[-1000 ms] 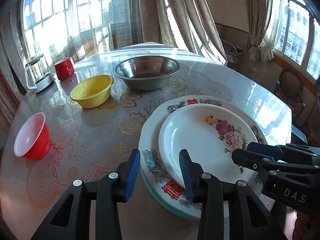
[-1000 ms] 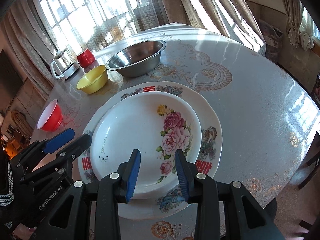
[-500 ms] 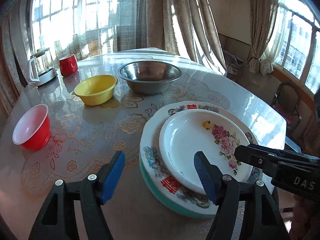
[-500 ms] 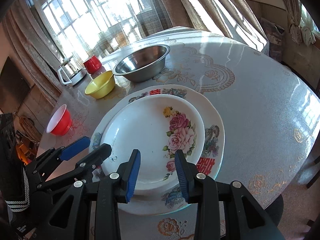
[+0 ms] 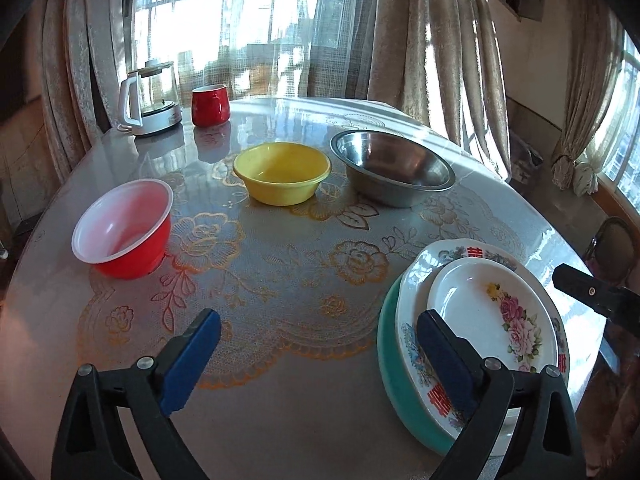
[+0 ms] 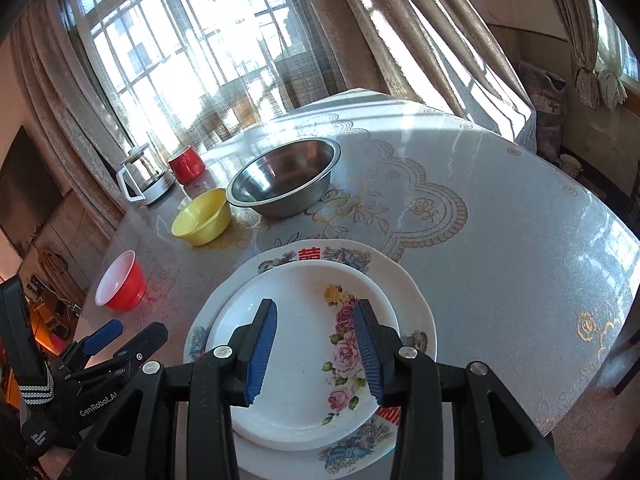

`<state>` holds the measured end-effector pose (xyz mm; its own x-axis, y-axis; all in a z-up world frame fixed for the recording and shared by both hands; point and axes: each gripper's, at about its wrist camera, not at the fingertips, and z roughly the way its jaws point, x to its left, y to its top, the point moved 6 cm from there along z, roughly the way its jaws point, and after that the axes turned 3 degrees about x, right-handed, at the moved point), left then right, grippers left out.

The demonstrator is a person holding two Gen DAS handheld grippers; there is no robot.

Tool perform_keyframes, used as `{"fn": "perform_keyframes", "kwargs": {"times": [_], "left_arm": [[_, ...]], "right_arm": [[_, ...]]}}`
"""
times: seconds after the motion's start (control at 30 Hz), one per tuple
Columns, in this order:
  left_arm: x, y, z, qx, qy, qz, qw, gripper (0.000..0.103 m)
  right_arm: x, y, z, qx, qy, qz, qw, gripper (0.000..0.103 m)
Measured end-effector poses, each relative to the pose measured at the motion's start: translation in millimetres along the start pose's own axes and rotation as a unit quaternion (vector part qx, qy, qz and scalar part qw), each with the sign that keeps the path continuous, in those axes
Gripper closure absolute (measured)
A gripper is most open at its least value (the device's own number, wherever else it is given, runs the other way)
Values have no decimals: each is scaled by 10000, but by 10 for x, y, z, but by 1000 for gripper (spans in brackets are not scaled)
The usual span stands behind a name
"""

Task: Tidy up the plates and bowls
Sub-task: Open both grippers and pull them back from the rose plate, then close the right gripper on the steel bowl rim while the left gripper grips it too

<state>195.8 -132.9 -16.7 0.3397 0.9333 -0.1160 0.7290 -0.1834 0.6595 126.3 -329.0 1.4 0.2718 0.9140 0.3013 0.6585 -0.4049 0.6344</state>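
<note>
Since a second ago the left claw (image 5: 318,356) has swung off the plate stack toward the bowls, and its jaws are opening, nearly as wide as they go, with nothing between them but bare tabletop (image 5: 288,420). The right claw (image 6: 314,354) is lifting a little above the rose plate (image 6: 304,364), jaws opening slightly from a narrow gap, also gripping nothing.

So I'm guessing the plates are done: rose plate sitting on the bigger scalloped plate (image 6: 416,316), which is resting on a teal plate (image 5: 390,368), all stacked at about 4 o'clock in the left view. Bowls look like they're next.

From the left claw's view, the red bowl (image 5: 124,228) is sitting at 10 o'clock, the yellow bowl (image 5: 282,172) at 12, the steel bowl (image 5: 392,168) at 1, all apart from each other. Red one looks like thin plastic, white inside, steep walls. Yellow is squat plastic with a rolled lip. Steel is wide, shiny and probably slick to pinch. Plates are glazed and glossy, and the tabletop is wearing a shiny clear cover over gold floral lace.
</note>
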Motion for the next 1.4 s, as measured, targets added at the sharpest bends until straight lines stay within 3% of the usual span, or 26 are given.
{"fn": "perform_keyframes", "kwargs": {"times": [0.27, 0.4, 0.67, 0.9, 1.0, 1.07, 1.1, 1.2, 1.27, 1.4], "left_arm": [[124, 141, 171, 317, -51, -422, 9986, 3], [174, 210, 188, 362, -42, -559, 9978, 3], [225, 354, 271, 352, -4, -524, 9980, 3], [115, 455, 368, 448, -6, -425, 9981, 3], [49, 497, 396, 482, -25, -338, 9983, 3], [11, 526, 406, 488, -3, -298, 9984, 3], [-4, 537, 406, 478, 12, -278, 9985, 3], [-23, 567, 402, 420, 37, -197, 9989, 3], [-23, 601, 403, 388, 78, -186, 9990, 3], [-64, 716, 411, 293, 5, -185, 9994, 3]], "right_arm": [[-44, 446, 223, 57, -15, -44, 10000, 60], [-96, 716, 447, 167, -82, 128, 9997, 35], [-217, 1178, 1067, 666, 80, 580, 9961, 34], [-375, 1305, 1582, 1253, 362, 1378, 9818, 35], [-382, 1303, 1714, 1394, 471, 1430, 9787, 44], [-370, 1266, 1802, 1577, 506, 1340, 9770, 63], [-377, 1245, 1841, 1657, 524, 1324, 9758, 68], [-378, 1231, 1858, 1654, 793, 1364, 9735, 72], [-368, 1222, 1824, 1616, 793, 1264, 9755, 78], [-380, 1173, 1747, 1584, 777, 1155, 9775, 79]]}}
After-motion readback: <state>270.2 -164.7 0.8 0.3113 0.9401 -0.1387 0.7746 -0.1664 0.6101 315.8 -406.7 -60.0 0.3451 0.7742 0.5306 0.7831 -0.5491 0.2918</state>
